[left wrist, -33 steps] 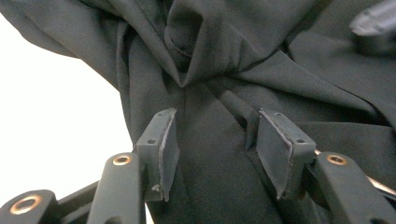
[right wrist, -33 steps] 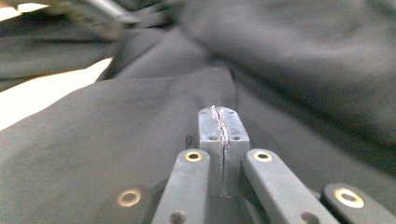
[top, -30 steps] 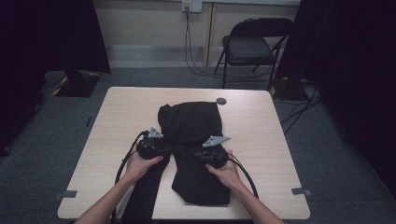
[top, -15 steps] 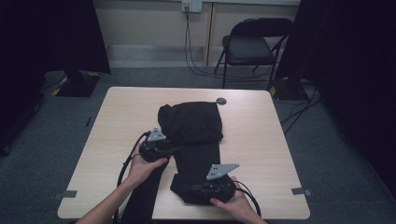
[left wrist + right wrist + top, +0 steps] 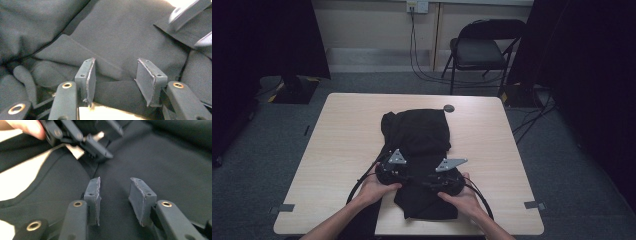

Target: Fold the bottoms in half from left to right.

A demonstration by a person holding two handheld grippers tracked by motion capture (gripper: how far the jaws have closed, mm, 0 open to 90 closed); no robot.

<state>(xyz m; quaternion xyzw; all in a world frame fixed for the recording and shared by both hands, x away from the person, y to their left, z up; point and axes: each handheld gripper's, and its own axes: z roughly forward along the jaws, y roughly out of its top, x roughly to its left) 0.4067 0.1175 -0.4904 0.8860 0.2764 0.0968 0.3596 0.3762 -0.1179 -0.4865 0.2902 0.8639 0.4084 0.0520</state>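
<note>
Across one pale wooden square table (image 5: 337, 150): one black fabric garment (image 5: 422, 132), bunched into folds toward 12 o'clock, flatter toward 6 o'clock, near hem close to the table's near edge. Beyond the table at 1 o'clock: one black folding chair (image 5: 482, 50). Coming in from 6 o'clock: two forearms, one left hand (image 5: 374, 187) and one right hand (image 5: 462, 197), each around one black two-jaw gripper. Just off the garment's far corner, at 1 o'clock: one small dark round disc (image 5: 449, 108). Changed since half a second ago: right gripper (image 5: 115, 187) no longer down by the hem at 5 o'clock but back up level with the left one, the pair now side by side over the garment's near half. Right jaws, just been opening, standing spread over smooth cloth (image 5: 160, 162), pads clear of it, nothing pinched. Left gripper (image 5: 116, 67) likewise spread, a folded edge of the cloth (image 5: 120, 32) lying below and between the pads but not pressed. Judging from this: one hold on the near part given up, garment loose on the table, fresh grips on the middle probably next, likely for a fold toward 12 o'clock. Worth watching: thick layered folds at 11 o'clock, easy to catch more than one layer.
</note>
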